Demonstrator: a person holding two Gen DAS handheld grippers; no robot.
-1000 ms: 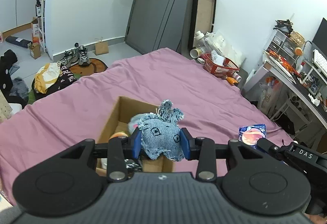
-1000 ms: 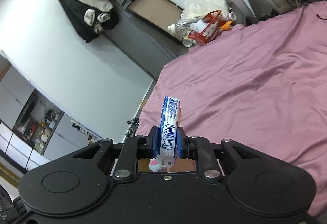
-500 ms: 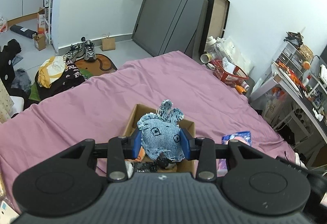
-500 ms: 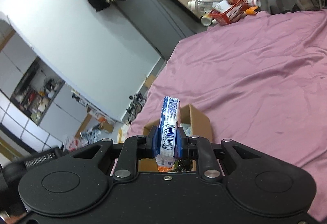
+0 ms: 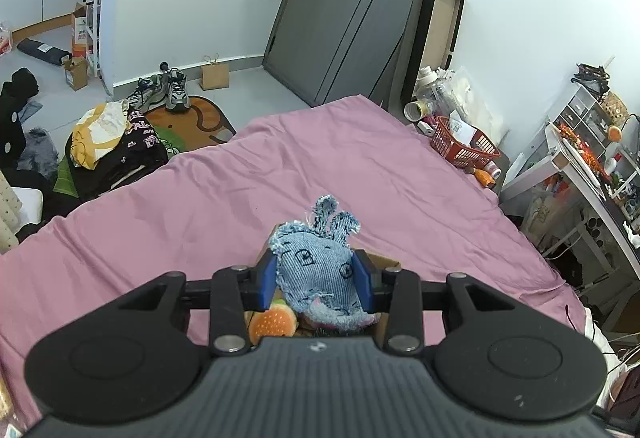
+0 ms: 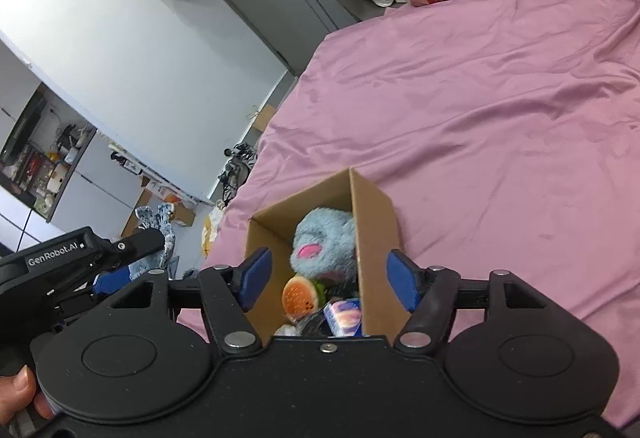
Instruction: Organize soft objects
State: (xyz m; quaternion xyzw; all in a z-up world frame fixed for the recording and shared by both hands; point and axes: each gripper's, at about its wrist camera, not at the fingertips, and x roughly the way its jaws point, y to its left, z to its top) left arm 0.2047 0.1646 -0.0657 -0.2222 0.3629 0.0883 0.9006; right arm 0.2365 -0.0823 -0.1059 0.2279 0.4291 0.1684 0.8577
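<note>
My left gripper (image 5: 318,280) is shut on a blue denim bunny toy (image 5: 318,262) and holds it above the cardboard box (image 5: 384,262). My right gripper (image 6: 328,280) is open and empty just over the same cardboard box (image 6: 376,222) on the pink bed. Inside the box lie a fluffy blue plush (image 6: 324,242), a burger toy (image 6: 300,294) and a blue tissue pack (image 6: 344,318). The burger toy (image 5: 272,322) also shows in the left wrist view. The left gripper's body (image 6: 76,262) with the denim toy (image 6: 158,230) shows at the left of the right wrist view.
The pink bedsheet (image 5: 320,166) spreads around the box. A red basket (image 5: 464,146) and bottles stand past the bed's far corner. Clothes (image 5: 108,142) and shoes lie on the floor at left. A cluttered desk (image 5: 592,174) stands at right.
My right gripper has opened and the tissue pack it held now lies in the box. My left gripper has moved over the box with the denim toy still held.
</note>
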